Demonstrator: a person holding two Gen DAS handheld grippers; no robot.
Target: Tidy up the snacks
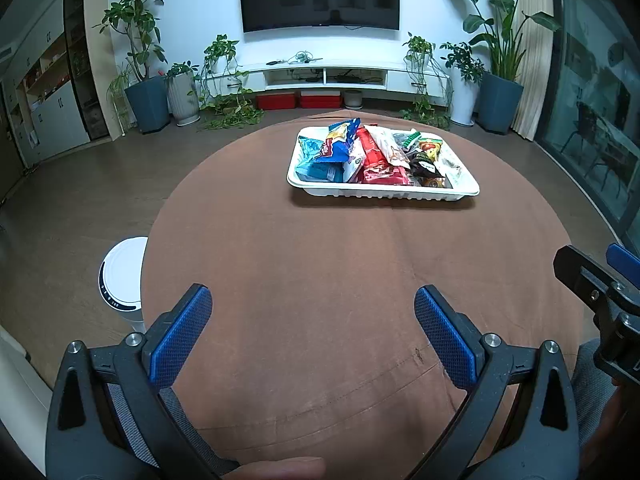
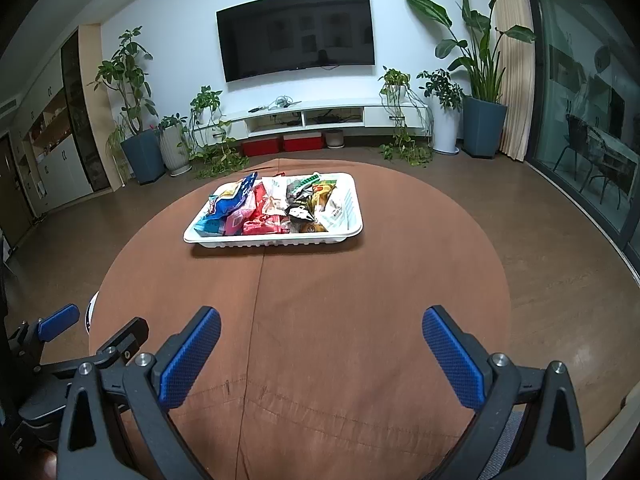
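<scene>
White tray (image 1: 384, 193), far side of round brown-clothed table (image 1: 320, 280): heaped snack packets (image 1: 372, 156). Left gripper (image 1: 313, 308), right gripper (image 2: 321, 330): jaws apart, empty. Risk: loose heap spilling when one packet is pulled.

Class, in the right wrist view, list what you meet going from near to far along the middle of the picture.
Right claw → brown tablecloth → white tray of snack packets → red boxes → TV shelf → television.

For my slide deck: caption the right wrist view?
Open right gripper faces a white tray of snack packets on the brown table.
</scene>
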